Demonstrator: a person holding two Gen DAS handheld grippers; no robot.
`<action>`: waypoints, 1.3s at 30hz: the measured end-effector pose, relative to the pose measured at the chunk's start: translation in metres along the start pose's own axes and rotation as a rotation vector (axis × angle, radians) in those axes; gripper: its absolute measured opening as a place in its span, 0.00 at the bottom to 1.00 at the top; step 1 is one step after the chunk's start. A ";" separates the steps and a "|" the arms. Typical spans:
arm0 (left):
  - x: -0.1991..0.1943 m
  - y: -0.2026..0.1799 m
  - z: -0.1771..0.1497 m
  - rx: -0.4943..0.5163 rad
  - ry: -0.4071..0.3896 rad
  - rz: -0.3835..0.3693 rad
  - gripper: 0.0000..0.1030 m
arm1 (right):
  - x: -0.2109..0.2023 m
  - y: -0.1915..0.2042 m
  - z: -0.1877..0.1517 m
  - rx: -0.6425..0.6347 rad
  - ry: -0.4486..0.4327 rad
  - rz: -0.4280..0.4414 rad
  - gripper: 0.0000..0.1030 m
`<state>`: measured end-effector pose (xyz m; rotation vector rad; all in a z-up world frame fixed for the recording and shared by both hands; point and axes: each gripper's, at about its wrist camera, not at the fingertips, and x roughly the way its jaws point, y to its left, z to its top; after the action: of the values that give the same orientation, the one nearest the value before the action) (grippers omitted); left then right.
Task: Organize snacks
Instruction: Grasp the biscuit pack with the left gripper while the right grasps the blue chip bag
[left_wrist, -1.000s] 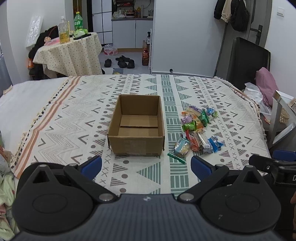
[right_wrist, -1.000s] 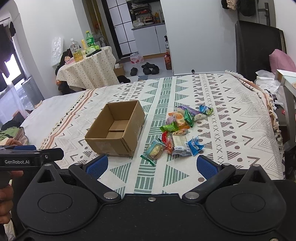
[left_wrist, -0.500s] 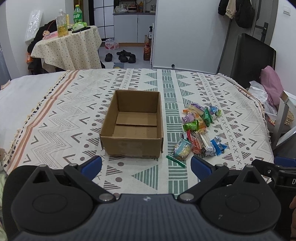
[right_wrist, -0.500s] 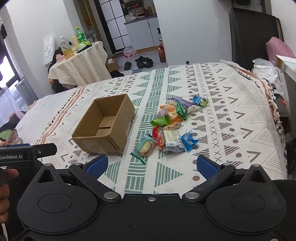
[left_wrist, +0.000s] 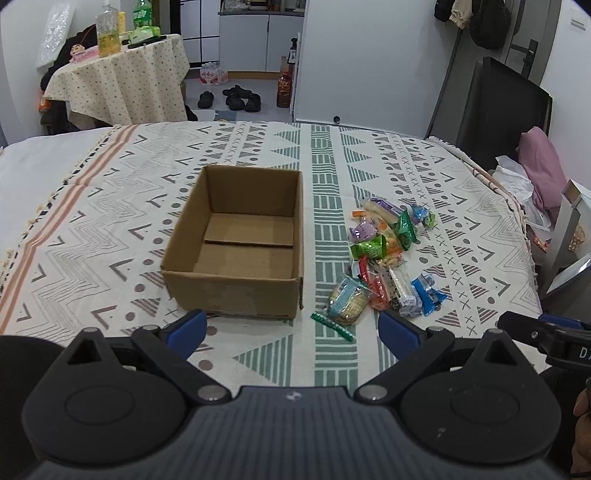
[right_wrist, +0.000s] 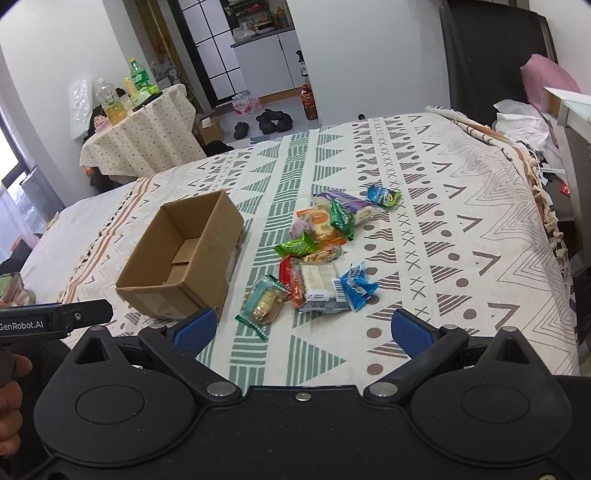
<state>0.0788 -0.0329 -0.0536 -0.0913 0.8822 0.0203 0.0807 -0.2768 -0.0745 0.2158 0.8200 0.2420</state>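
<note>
An open cardboard box (left_wrist: 236, 280) (right_wrist: 173, 291) with nothing inside stands on a patterned cloth (left_wrist: 110, 229). Right of the box lies a loose pile of wrapped snacks (left_wrist: 384, 258) (right_wrist: 325, 254): green, orange, red, white and blue packets, and a thin green stick (left_wrist: 332, 325) nearest me. My left gripper (left_wrist: 291, 328) hovers open just in front of the box and the stick, holding nothing. My right gripper (right_wrist: 303, 328) is open too, above the cloth just short of the pile's near edge.
The cloth covers a bed-like surface whose right edge (right_wrist: 554, 221) drops toward a chair with pink fabric (left_wrist: 543, 173). A round table with bottles (left_wrist: 114, 74) stands far left. Shoes (left_wrist: 229, 99) lie on the floor beyond.
Both grippers have moved forward toward the box and snacks, which now look larger and closer. Neither gripper's fingers have changed their spread.
</note>
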 end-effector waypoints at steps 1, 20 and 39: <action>0.004 -0.001 0.000 0.002 0.002 -0.003 0.97 | 0.003 -0.002 0.000 0.006 0.002 0.000 0.95; 0.076 -0.040 0.011 0.000 0.083 -0.002 0.80 | 0.064 -0.057 0.004 0.164 0.063 0.030 0.67; 0.158 -0.079 0.011 0.004 0.215 0.068 0.67 | 0.127 -0.092 0.012 0.262 0.150 0.102 0.60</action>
<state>0.1921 -0.1135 -0.1637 -0.0603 1.1001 0.0731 0.1845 -0.3284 -0.1807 0.4907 0.9906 0.2488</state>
